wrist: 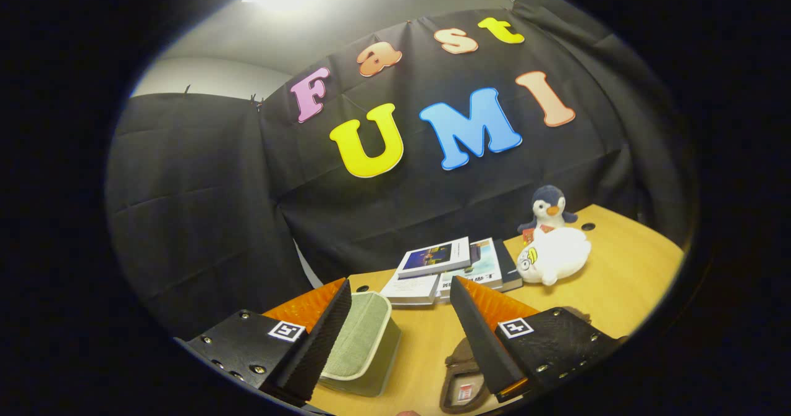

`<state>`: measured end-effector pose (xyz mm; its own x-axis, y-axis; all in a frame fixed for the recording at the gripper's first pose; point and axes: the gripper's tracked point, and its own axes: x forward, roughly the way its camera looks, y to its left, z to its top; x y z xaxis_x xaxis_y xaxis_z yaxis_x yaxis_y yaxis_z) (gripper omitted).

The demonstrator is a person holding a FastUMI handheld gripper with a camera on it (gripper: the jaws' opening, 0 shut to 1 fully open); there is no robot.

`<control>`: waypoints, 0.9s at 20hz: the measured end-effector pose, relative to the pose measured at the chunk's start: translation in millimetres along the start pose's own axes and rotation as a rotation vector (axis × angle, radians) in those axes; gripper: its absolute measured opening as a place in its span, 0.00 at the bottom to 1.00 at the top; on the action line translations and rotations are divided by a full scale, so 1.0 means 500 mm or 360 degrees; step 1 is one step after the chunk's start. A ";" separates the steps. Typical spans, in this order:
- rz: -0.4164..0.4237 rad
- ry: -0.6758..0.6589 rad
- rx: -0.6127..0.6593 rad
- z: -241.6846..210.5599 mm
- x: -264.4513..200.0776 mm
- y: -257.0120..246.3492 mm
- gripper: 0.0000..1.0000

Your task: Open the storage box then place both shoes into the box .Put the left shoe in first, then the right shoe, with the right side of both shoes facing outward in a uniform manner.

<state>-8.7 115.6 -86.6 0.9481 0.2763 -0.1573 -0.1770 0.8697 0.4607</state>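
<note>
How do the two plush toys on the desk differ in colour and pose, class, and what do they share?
The penguin toy is dark with a white face and sits upright; the white plush is pale and lies on its side in front of it. The penguin toy looks smaller. Both rest on the wooden table, beyond the open claw, beside the books.

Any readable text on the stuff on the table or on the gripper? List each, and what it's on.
Nothing here can be read.
books: cover print, too small.
shoe: tag inside, blurred.
penguin plush: red tag beneath it, too small.
gripper, fingers open over the table: a square black-and-white marker on each side, a pattern, no words.
</note>
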 end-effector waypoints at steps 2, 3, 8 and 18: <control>0.0046 0.0077 0.0131 -0.039 0.009 0.009 0.98; 0.0061 0.0118 0.0194 -0.059 0.013 0.012 0.98; 0.0122 0.0301 0.0443 -0.138 0.022 0.039 0.98; 0.0221 0.0547 0.1049 -0.251 0.053 0.074 0.98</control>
<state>-23.0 206.2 -183.3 0.7738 0.5712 -0.2738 0.0082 0.4231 0.9060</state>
